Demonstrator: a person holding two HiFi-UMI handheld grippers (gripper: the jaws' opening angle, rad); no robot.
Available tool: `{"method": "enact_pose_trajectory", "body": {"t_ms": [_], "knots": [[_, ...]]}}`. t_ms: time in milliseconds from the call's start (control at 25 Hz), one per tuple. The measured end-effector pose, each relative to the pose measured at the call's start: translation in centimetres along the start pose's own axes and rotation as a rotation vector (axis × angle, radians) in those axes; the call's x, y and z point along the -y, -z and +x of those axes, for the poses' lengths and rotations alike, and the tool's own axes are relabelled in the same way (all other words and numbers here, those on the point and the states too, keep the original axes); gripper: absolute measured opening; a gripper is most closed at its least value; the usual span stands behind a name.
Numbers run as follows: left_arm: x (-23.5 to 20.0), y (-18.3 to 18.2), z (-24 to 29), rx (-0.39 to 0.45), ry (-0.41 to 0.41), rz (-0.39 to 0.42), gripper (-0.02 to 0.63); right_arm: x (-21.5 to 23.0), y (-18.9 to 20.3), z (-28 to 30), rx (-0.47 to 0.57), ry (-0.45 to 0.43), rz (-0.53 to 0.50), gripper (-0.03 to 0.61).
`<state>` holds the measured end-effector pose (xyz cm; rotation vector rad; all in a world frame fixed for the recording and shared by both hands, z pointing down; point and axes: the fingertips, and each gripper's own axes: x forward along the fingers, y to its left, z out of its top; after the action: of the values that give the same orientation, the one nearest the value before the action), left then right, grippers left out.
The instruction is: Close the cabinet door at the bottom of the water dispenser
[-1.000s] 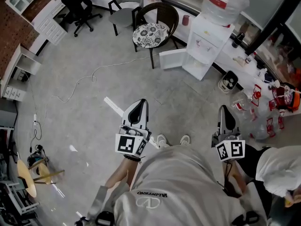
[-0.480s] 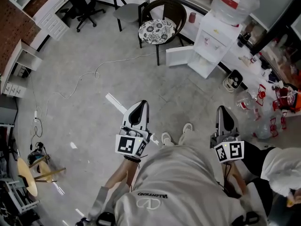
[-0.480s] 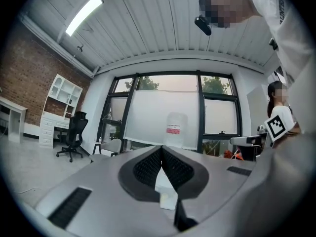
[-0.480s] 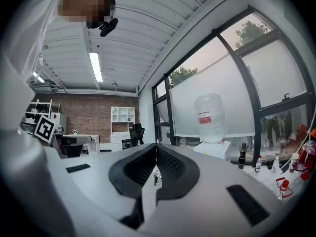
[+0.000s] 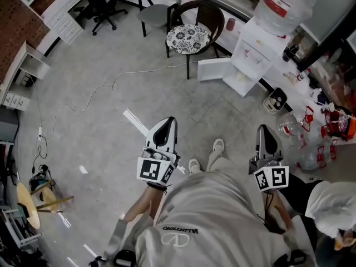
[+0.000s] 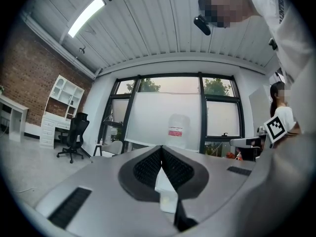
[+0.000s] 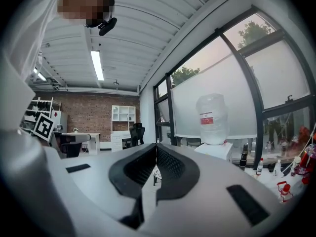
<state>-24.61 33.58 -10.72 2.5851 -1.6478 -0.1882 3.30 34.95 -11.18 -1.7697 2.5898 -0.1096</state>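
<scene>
The white water dispenser (image 5: 253,57) stands at the far right by the window wall, a large clear bottle (image 5: 286,7) on top. Its small bottom cabinet door (image 5: 214,69) hangs swung out to the left. In the left gripper view the bottle (image 6: 178,130) shows straight ahead; in the right gripper view the dispenser (image 7: 216,150) is at right of centre. My left gripper (image 5: 168,122) and right gripper (image 5: 264,130) are held level well short of the dispenser, both shut with nothing between the jaws.
A wicker chair with a patterned cushion (image 5: 188,38) stands left of the open door. A white cable (image 5: 105,90) runs over the grey floor, with a white strip (image 5: 135,121) near my left gripper. A small appliance (image 5: 275,99), bottles and red items (image 5: 331,121) crowd the right.
The dispenser, chair and floor items have shifted slightly in the head view as the person steps toward them. Both grippers keep their place in the frame and stay shut.
</scene>
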Motion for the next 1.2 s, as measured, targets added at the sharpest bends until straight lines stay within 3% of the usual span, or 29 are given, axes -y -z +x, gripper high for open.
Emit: {"method": "enact_pose_trajectory", "body": {"t_ms": [640, 1200], "knots": [[2.7, 0.0, 8.6, -0.024, 0.035, 0.045, 0.008, 5.6, -0.4, 5.1, -0.005, -0.038, 0.024, 0.015], [3.7, 1.2, 16.9, -0.055, -0.032, 0.042, 0.008, 12.1, -1.0, 11.2, -0.004, -0.102, 0.018, 0.015]]}}
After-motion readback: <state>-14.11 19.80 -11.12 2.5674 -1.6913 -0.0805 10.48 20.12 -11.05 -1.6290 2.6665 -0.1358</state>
